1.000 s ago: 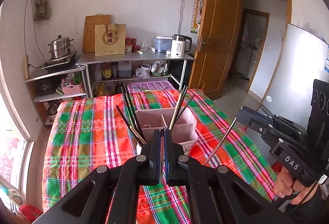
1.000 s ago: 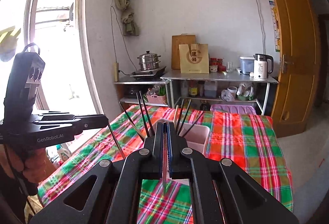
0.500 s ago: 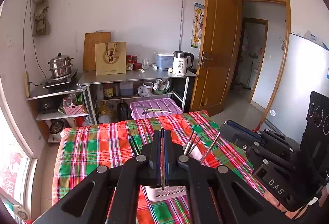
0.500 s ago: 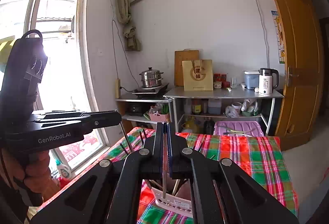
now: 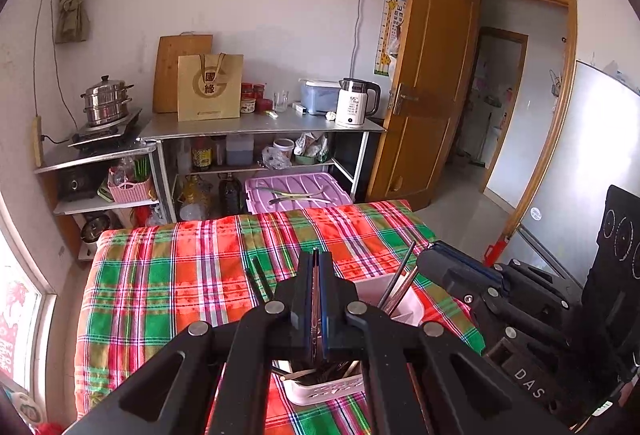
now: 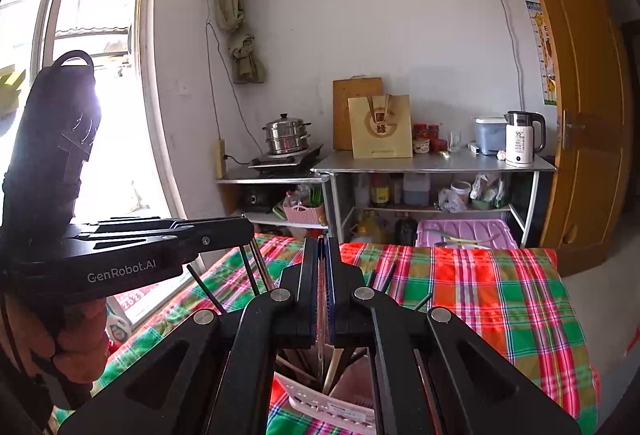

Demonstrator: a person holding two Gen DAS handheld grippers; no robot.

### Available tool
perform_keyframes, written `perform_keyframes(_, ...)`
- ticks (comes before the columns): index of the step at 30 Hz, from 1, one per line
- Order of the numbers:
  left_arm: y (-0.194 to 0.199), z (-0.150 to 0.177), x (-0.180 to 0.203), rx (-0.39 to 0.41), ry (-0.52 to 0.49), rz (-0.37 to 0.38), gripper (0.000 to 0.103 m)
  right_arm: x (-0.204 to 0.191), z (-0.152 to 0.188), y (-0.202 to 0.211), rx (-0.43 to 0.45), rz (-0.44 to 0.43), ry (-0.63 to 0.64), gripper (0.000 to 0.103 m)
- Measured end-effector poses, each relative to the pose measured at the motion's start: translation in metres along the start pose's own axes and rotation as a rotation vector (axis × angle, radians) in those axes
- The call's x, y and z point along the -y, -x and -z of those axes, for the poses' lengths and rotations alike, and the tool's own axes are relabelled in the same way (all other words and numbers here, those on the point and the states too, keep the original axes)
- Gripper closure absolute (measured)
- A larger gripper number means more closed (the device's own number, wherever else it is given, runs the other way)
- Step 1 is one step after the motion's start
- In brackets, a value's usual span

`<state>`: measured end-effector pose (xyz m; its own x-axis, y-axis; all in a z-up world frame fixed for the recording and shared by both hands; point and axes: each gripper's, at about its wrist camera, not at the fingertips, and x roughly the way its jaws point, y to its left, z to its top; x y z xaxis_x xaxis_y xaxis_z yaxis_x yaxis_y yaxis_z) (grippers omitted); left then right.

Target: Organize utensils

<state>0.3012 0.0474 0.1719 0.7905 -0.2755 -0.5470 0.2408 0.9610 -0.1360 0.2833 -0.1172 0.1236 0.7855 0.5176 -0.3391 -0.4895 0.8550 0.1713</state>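
Observation:
A white and pink utensil holder [image 5: 326, 389] stands on the plaid tablecloth [image 5: 168, 275], with dark chopsticks [image 5: 256, 277] and metal chopsticks [image 5: 396, 281] sticking up from it. My left gripper [image 5: 316, 275] is shut on a thin metal utensil and hangs right over the holder. My right gripper [image 6: 321, 263] is shut on a thin metal utensil too, above the holder [image 6: 332, 405]. Each gripper shows in the other view, the right one [image 5: 440, 267] beside the holder and the left one [image 6: 236, 231] at the left. The utensil tips are hidden behind the fingers.
A purple bin [image 5: 296, 189] with utensils on its lid sits beyond the table's far edge. Metal shelves [image 5: 260, 127] with a kettle [image 5: 354, 107], a paper bag and a steamer pot [image 5: 106, 101] line the back wall. An open door [image 5: 432, 75] is at right, a window [image 6: 80, 75] at left.
Both grippers have moved in over the holder from farther back, so the holder now lies under the fingers. Both stay shut on their thin metal utensils.

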Motion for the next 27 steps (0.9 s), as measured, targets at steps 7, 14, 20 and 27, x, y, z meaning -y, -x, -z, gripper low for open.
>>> perform_keyframes(7,-0.028,0.015,-0.005,-0.074,0.002,-0.003,0.100,0.003,0.017,-0.014,-0.068,-0.012,0.001,0.100)
perform_keyframes(14,-0.033,0.021,-0.009,-0.088,0.019,0.005,0.100,0.004,0.021,-0.015,-0.090,-0.006,0.001,0.097)
perform_keyframes(20,-0.011,0.019,-0.003,-0.035,0.009,0.004,0.099,0.006,0.016,-0.003,-0.070,0.006,-0.006,0.089)
perform_keyframes(27,0.034,0.028,0.003,0.043,0.015,-0.013,0.096,0.006,0.016,0.035,-0.032,0.018,0.003,0.088)
